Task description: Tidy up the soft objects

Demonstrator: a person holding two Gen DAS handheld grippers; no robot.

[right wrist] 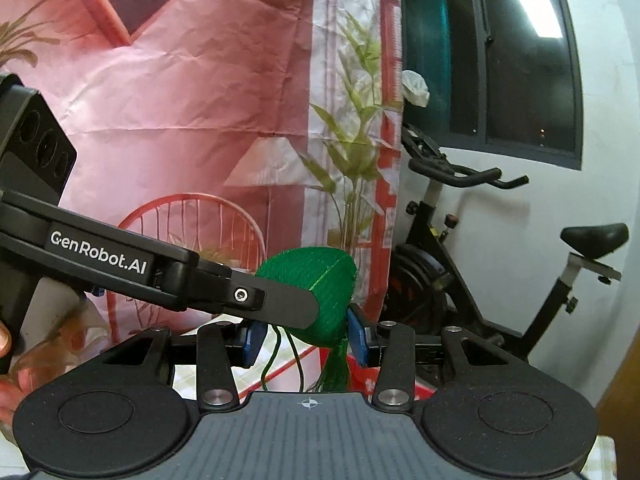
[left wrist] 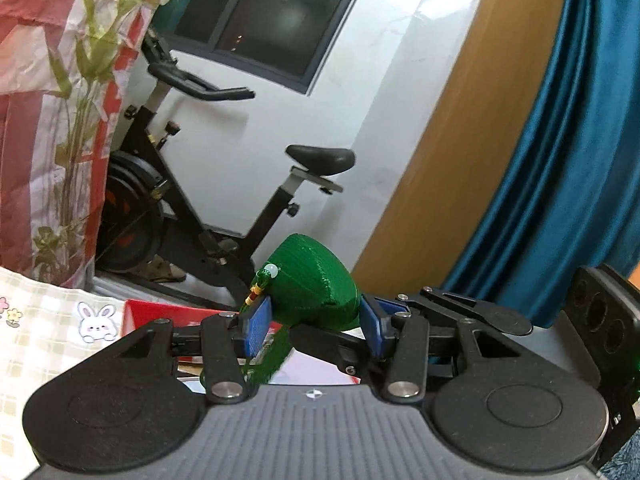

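Green pouch: We see a green knitted pouch (left wrist: 316, 288) (right wrist: 320, 288), rounded like a stuffed dumpling, held up in the air between both tongs, well above the table.

Left tongs: We read the left gripper (left wrist: 316, 322) as clamped on the pouch, its blue pads (left wrist: 258, 326) pressing the lower flanks from either side. In the right wrist view its black finger crosses in front of the pouch from the left.

Right tongs: The right gripper (right wrist: 304, 338) has its right blue pad against the pouch's lower right side; its left pad is partly hidden behind the other tool's finger, so we cannot tell for certain that it touches. We take it as gripping the pouch's lower end.

Trimmings: A bead and cord knot (left wrist: 264, 280) sits at the pouch's left edge, above the left pad. A green tassel (right wrist: 334, 368) hangs from the bottom, with thin green strings (right wrist: 280, 356) looping beside it.

Below: A red box (left wrist: 160, 314) lies under the tongs, on a checked tablecloth printed with a rabbit (left wrist: 96, 320).

Person: Fingers of a hand (right wrist: 8, 364) show at the far left edge of the right wrist view.

Room: A black exercise bike (left wrist: 192, 184) (right wrist: 480, 272) stands against a white wall under a dark window (left wrist: 276, 12). A red and white printed sheet with a bamboo pattern (right wrist: 200, 100) hangs to its left, and a blue curtain (left wrist: 560, 140) beside a wooden door frame (left wrist: 460, 140) to its right.
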